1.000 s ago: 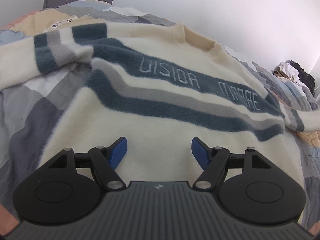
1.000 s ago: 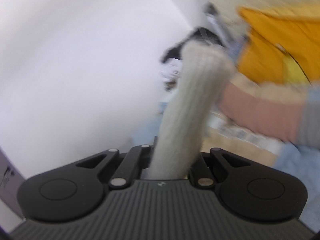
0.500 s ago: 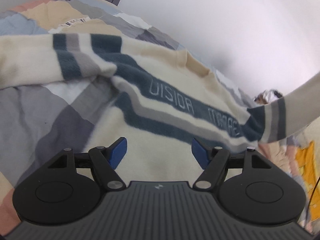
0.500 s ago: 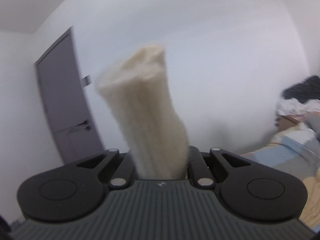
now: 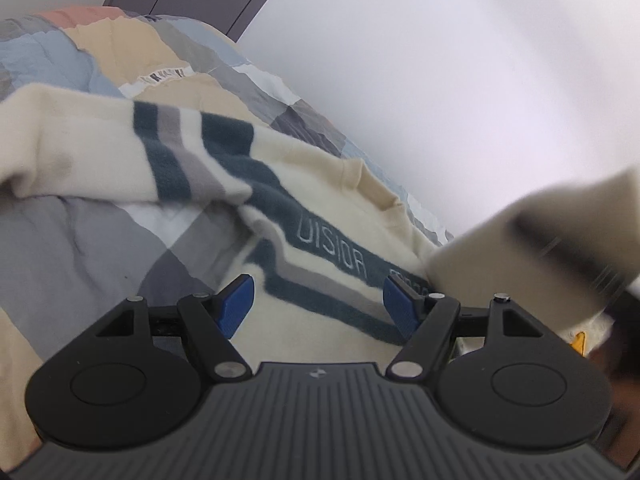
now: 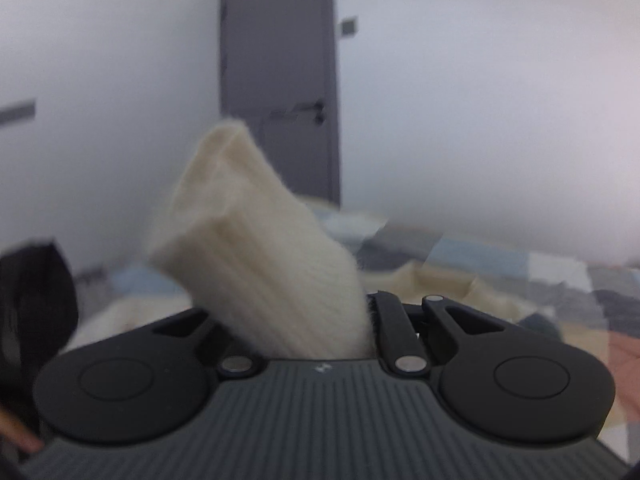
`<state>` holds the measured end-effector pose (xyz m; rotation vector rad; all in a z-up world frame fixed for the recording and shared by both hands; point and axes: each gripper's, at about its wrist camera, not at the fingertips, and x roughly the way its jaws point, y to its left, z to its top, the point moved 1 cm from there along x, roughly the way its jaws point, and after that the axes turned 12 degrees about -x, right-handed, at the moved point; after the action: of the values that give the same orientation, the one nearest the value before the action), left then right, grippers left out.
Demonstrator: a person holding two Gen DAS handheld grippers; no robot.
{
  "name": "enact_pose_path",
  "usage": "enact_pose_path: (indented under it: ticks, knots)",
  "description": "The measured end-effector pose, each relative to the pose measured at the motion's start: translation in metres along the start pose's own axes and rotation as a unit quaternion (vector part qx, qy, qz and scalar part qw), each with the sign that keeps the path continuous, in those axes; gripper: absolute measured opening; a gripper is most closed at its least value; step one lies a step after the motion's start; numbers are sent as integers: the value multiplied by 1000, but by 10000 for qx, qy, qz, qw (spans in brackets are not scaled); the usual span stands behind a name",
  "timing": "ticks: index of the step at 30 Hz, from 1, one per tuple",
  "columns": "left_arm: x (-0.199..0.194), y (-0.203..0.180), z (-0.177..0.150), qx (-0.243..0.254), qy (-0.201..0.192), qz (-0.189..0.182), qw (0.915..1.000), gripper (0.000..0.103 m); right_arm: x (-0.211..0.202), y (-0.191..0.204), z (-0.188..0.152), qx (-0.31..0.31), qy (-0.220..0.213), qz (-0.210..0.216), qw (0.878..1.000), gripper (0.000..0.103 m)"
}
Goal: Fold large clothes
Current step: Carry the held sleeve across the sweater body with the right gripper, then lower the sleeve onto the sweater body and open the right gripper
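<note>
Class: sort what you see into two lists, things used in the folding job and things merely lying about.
In use:
cream knitted sweater with blue-grey stripes
its ribbed cream cuff
right hand-held gripper, shut on the cuff
left hand-held gripper, open

Lying about:
patchwork bedspread
grey door

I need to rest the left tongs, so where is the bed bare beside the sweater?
Bare patchwork quilt lies below the cream striped sweater's spread sleeve, left of its body. The right is crowded: the right tongs hold the other cuff there.
</note>
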<state>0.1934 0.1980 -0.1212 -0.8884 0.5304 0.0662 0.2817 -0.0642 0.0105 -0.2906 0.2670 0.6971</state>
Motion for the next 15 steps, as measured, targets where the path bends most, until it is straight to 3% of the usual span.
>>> enact_pose_path:
  ticks: [4, 9, 11, 14, 15]
  knots:
    - [-5, 19, 7, -296, 23, -8, 9996, 76, 34, 51, -47, -390, 658, 294, 9966, 13]
    - [-8, 33, 14, -517, 20, -69, 9986, 76, 63, 102, -83, -729, 1311, 551, 9871, 13]
    - [-7, 36, 15, -490, 51, 2, 9988, 76, 65, 99, -89, -769, 1538, 703, 9826, 16]
    - [-4, 37, 14, -492, 107, -38, 9987, 76, 64, 97, -87, -684, 1635, 974, 9793, 27]
    - [-3, 35, 14, -448, 108, -37, 9989, 76, 60, 93, -86, -615, 1682, 1119, 9775, 41]
